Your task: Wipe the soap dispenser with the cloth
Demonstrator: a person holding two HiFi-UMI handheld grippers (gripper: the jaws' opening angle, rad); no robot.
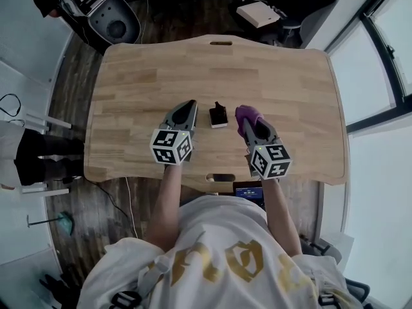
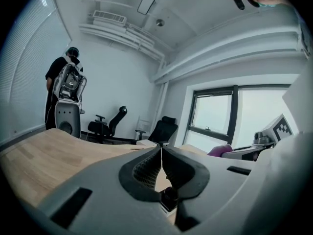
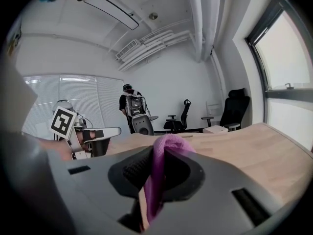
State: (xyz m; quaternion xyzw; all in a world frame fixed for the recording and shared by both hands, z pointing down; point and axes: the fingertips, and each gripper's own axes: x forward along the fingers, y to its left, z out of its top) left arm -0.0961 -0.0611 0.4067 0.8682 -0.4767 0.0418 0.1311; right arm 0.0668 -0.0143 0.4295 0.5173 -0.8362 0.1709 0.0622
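Dispenser (image 1: pixel 218 115): small, dark, on a pale base. It stands on the table (image 1: pixel 290 82) near the front edge, between the two grippers.

Left gripper (image 1: pixel 190 105): jaws pressed together, nothing in them. Its tip is just left of the dispenser and clear of it.

Right gripper (image 1: pixel 250 126): jaws clamped on the purple cloth (image 1: pixel 246 114), with a wad bulging past the tips. It is just right of the dispenser; no contact seen.

Judgement: wipe not yet begun. The dispenser looks light and likely to slide or tip. Steady it first from the left side. Then lead with the cloth wad, not the hard tips. Use short, gentle strokes and keep the clamp on the cloth firm.
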